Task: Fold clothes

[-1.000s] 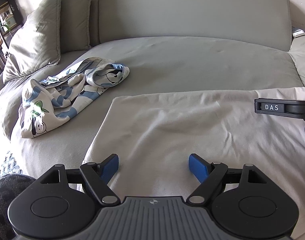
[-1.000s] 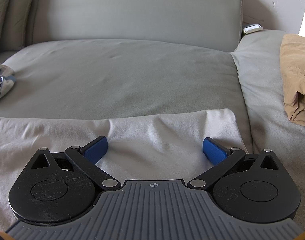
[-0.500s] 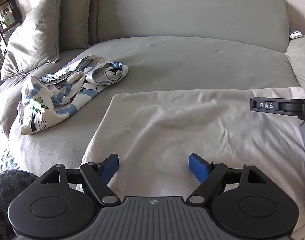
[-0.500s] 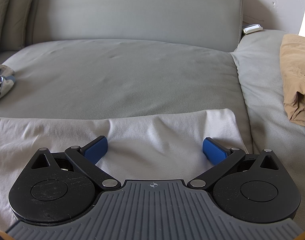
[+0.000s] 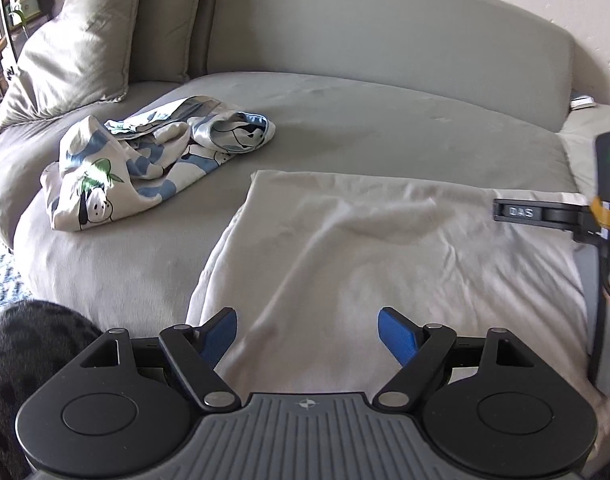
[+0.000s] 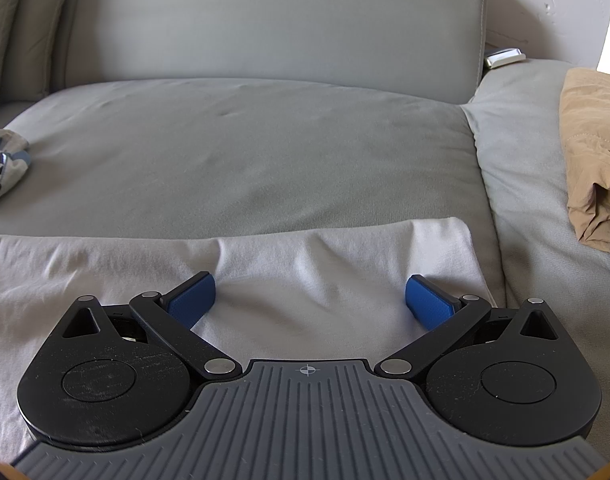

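A white cloth (image 5: 365,248) lies spread flat across the front of the grey sofa seat (image 5: 345,120); its right end (image 6: 305,264) shows in the right wrist view. My left gripper (image 5: 308,334) hovers open above the cloth's left part, nothing between its blue pads. Over the cloth's right end my right gripper (image 6: 309,300) also stands open and empty; its body (image 5: 545,214) shows at the right edge of the left wrist view. A crumpled white and blue printed garment (image 5: 145,168) lies on the seat to the left, apart from the cloth.
Grey cushions (image 5: 77,48) lean at the back left of the sofa. A tan garment (image 6: 593,152) lies on the right seat section. A small white object (image 6: 505,57) rests by the backrest's right end. A dark patterned thing (image 5: 25,360) shows at the lower left.
The left gripper has pulled back and risen a little, so more of the white cloth and the printed garment shows. The right gripper has stayed still. Both jaws unchanged.
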Action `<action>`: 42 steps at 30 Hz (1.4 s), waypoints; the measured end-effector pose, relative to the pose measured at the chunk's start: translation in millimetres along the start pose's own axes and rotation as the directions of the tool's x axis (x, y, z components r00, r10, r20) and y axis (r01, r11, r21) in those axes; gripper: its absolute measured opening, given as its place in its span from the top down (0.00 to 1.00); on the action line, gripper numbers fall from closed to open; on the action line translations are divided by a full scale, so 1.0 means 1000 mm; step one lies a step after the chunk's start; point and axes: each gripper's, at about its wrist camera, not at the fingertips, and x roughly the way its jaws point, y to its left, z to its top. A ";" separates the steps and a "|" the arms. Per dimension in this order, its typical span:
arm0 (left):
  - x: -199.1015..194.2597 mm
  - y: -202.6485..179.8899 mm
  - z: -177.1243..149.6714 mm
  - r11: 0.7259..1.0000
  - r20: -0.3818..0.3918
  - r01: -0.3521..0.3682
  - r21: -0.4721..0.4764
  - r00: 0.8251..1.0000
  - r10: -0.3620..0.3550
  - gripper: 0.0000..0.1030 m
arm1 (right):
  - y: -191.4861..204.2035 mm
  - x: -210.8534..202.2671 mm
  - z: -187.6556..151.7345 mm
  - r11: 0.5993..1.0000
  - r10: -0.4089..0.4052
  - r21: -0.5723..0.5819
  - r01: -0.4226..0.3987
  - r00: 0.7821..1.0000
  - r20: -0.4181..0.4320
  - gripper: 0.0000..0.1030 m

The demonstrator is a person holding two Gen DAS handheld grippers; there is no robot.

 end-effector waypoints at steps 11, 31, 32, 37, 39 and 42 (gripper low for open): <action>-0.024 0.015 -0.014 0.993 0.044 0.118 -0.012 0.992 -0.118 0.23 | -0.013 -0.025 0.008 0.997 0.040 0.067 -0.042 0.999 0.031 0.00; -0.031 0.005 -0.034 0.981 0.000 0.191 0.037 0.982 -0.191 0.22 | -0.149 -0.156 -0.121 0.484 0.279 0.870 -0.096 0.959 -0.049 0.20; -0.032 0.005 -0.034 0.982 0.001 0.188 0.035 0.982 -0.188 0.22 | -0.151 -0.152 -0.124 0.471 0.269 0.879 -0.078 0.961 -0.058 0.20; -0.032 0.007 -0.034 0.985 0.000 0.173 0.026 0.985 -0.173 0.22 | -0.160 -0.139 -0.141 0.394 0.213 0.917 -0.066 0.977 -0.021 0.24; -0.032 0.007 -0.034 0.985 -0.003 0.171 0.023 0.985 -0.171 0.22 | -0.164 -0.132 -0.148 0.369 0.203 0.924 -0.098 0.979 0.022 0.30; -0.032 0.008 -0.034 0.986 -0.001 0.168 0.022 0.986 -0.168 0.22 | -0.168 -0.121 -0.157 0.331 0.183 0.933 -0.139 0.980 0.081 0.34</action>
